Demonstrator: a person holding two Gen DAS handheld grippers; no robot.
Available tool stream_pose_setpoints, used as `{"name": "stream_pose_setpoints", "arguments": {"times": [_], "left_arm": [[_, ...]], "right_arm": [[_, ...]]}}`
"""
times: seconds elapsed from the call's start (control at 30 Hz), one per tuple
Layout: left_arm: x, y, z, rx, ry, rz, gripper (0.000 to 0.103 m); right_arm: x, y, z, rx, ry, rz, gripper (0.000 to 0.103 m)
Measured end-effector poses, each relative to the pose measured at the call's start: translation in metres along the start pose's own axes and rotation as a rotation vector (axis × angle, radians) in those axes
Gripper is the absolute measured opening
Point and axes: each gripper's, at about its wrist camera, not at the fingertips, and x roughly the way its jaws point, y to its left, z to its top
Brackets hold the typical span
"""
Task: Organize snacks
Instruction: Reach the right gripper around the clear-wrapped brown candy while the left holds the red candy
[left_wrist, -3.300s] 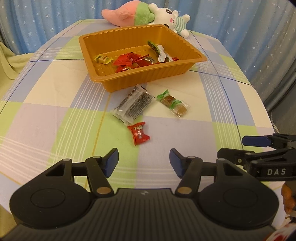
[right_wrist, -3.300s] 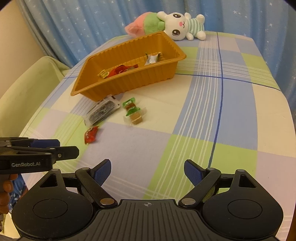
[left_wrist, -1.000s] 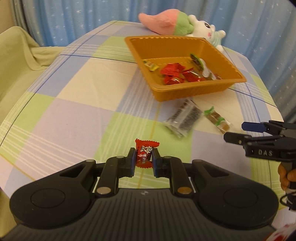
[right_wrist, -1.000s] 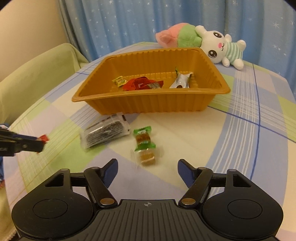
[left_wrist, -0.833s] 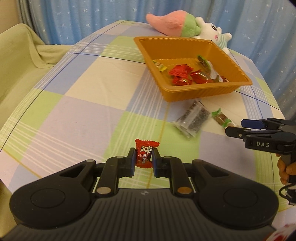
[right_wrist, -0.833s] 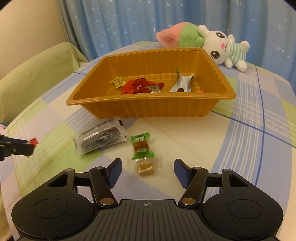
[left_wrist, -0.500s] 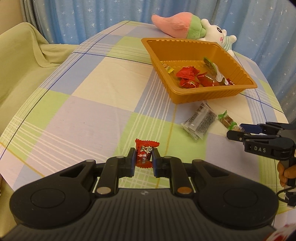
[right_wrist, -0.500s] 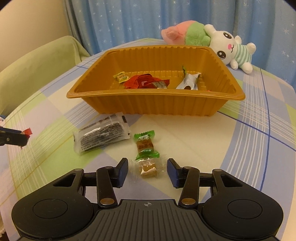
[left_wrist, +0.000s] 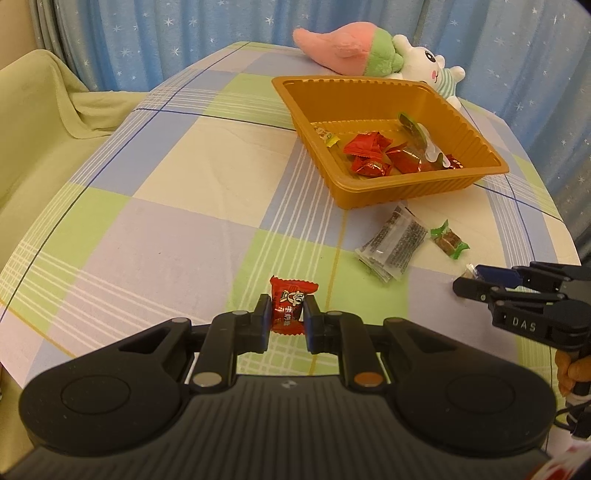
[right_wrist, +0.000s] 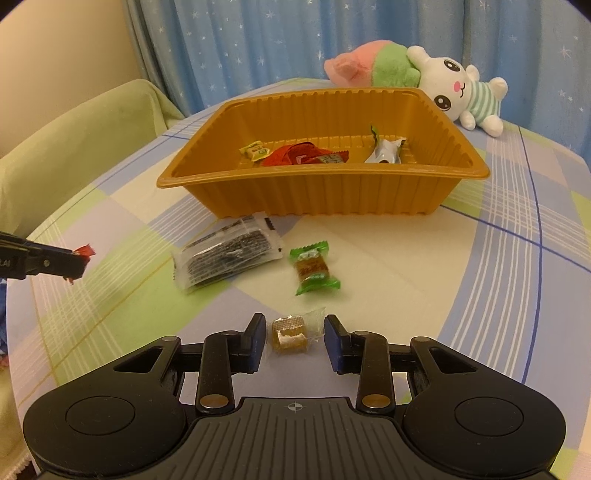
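My left gripper (left_wrist: 287, 317) is shut on a red wrapped candy (left_wrist: 291, 295), held above the checked tablecloth; in the right wrist view it shows at the left edge (right_wrist: 74, 260). My right gripper (right_wrist: 294, 334) is low over the table, its jaws closing around a brown candy in a clear wrapper (right_wrist: 290, 332). The pads stand a little off it on both sides. The orange tray (right_wrist: 325, 173) holds several wrapped snacks. A dark packet (right_wrist: 229, 258) and a green-wrapped candy (right_wrist: 312, 271) lie in front of it.
A pink-and-green plush and a white bunny plush (right_wrist: 454, 85) lie behind the tray against the blue curtain. A green-covered seat (left_wrist: 37, 147) stands off the table's left edge. The person's hand (left_wrist: 576, 373) holds the right gripper's handle (left_wrist: 535, 314) at the right.
Since the earliest frames my left gripper has shut on the red candy and lifted it. Over the last second the right jaws narrowed around the brown candy.
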Motion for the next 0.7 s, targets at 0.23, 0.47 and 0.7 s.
{"name": "stream_pose_setpoints", "arguments": {"times": [0.23,0.47,0.7], "left_arm": [[0.000,-0.002,0.001,0.004,-0.002,-0.006,0.016],[0.000,-0.002,0.001,0.004,-0.001,-0.007,0.016],[-0.001,-0.003,0.001,0.003,-0.007,-0.004,0.016]], "right_arm": [[0.001,0.014,-0.005,-0.074,0.005,-0.026,0.035],[0.004,0.022,-0.008,-0.135,0.015,-0.046,0.038],[0.000,0.020,-0.006,-0.108,0.020,-0.034,0.032]]}}
